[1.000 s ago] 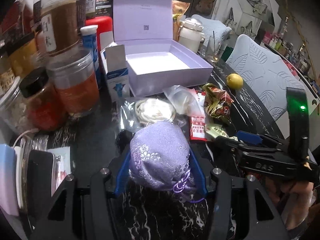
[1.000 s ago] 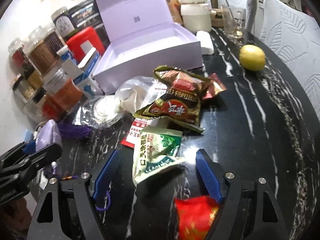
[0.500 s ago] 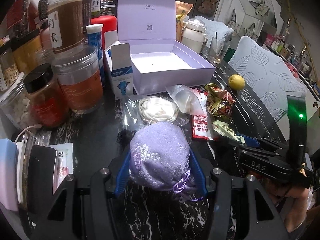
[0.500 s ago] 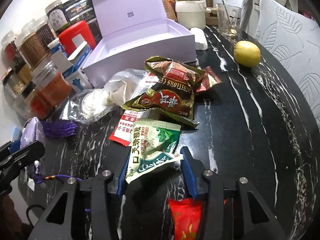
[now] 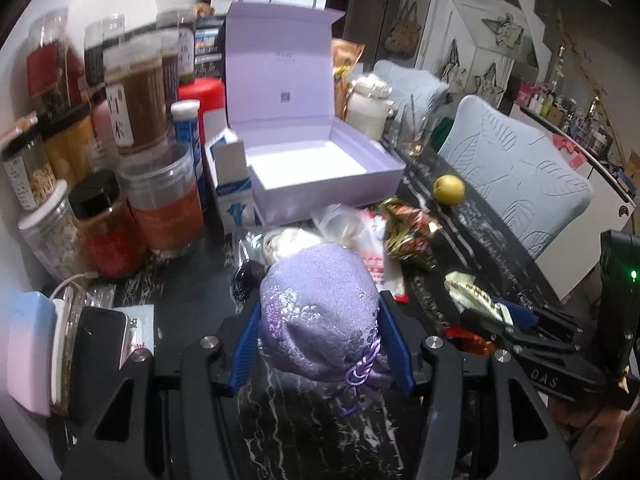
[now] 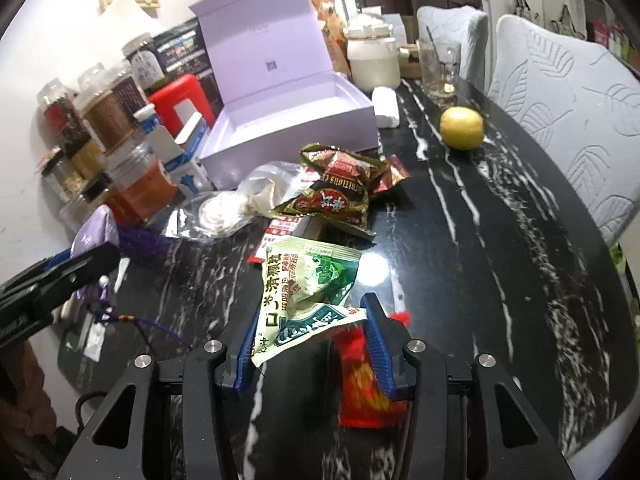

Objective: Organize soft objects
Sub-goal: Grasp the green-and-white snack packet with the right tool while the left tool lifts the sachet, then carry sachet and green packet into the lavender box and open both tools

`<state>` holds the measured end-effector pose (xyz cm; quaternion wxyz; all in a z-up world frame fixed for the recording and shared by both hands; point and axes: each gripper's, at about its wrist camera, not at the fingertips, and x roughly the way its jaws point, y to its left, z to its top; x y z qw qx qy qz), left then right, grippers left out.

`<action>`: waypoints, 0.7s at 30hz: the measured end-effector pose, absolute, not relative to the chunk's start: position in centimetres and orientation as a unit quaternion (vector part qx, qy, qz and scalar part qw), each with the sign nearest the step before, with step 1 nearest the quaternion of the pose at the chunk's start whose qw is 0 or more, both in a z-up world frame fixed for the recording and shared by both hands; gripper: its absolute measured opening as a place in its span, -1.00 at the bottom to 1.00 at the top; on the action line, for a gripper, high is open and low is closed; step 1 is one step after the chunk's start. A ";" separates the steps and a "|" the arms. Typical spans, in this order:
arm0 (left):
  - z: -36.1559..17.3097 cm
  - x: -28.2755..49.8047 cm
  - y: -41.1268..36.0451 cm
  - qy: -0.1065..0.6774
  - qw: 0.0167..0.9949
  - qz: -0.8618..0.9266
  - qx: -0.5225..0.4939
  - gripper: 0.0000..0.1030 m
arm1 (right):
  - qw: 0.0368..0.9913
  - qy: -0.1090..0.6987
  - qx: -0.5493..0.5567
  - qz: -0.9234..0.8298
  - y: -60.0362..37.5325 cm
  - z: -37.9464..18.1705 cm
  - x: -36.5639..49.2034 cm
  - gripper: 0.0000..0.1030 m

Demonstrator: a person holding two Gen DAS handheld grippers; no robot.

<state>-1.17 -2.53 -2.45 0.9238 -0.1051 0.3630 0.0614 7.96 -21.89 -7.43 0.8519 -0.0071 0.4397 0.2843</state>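
My left gripper (image 5: pixel 320 340) is shut on a lilac embroidered pouch (image 5: pixel 320 320) with a purple cord, held above the black marble table (image 5: pixel 304 432). The pouch also shows at the left of the right wrist view (image 6: pixel 94 232). My right gripper (image 6: pixel 310 344) is shut on a green and white snack packet (image 6: pixel 308 288), lifted off the table. An open lilac box (image 5: pixel 316 168), empty inside, stands behind the pile; it also shows in the right wrist view (image 6: pixel 296 120). A brown and red snack bag (image 6: pixel 340 196) and a clear bag of white cord (image 6: pixel 224 212) lie before it.
Several jars (image 5: pixel 160 200) crowd the left side beside a small blue and white carton (image 5: pixel 234 188). A lemon (image 6: pixel 462 128), a glass (image 6: pixel 438 68) and a white jar (image 6: pixel 374 60) stand at the back right. A red packet (image 6: pixel 364 392) lies under my right gripper. A phone (image 5: pixel 100 344) lies at the left.
My right gripper has closed on the green and white packet and lifted it. My left gripper has risen with the pouch, toward the box.
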 end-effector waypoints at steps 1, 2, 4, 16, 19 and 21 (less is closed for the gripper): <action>-2.1 -1.4 -2.8 0.357 0.926 0.059 -0.104 0.07 | 0.854 0.435 -0.007 0.286 -22.2 -7.1 7.5 -0.10; -1.7 -1.7 -3.1 0.351 0.929 0.057 -0.102 0.07 | 0.855 0.431 -0.007 0.288 -22.5 -6.7 7.0 -0.10; -1.1 -2.1 -3.6 0.343 0.933 0.053 -0.097 0.07 | 0.857 0.424 -0.008 0.293 -22.9 -6.2 6.4 -0.09; 2.5 -2.2 -5.1 0.289 0.954 0.042 -0.075 0.07 | 0.876 0.368 -0.023 0.311 -23.8 -2.3 4.2 -0.09; 3.4 -1.3 -5.2 0.283 0.956 0.037 -0.073 0.07 | 0.880 0.355 -0.028 0.314 -23.5 -1.0 4.8 -0.09; 3.9 -0.6 -5.2 0.278 0.957 0.044 -0.069 0.07 | 0.883 0.345 -0.032 0.316 -23.4 -0.2 5.3 -0.09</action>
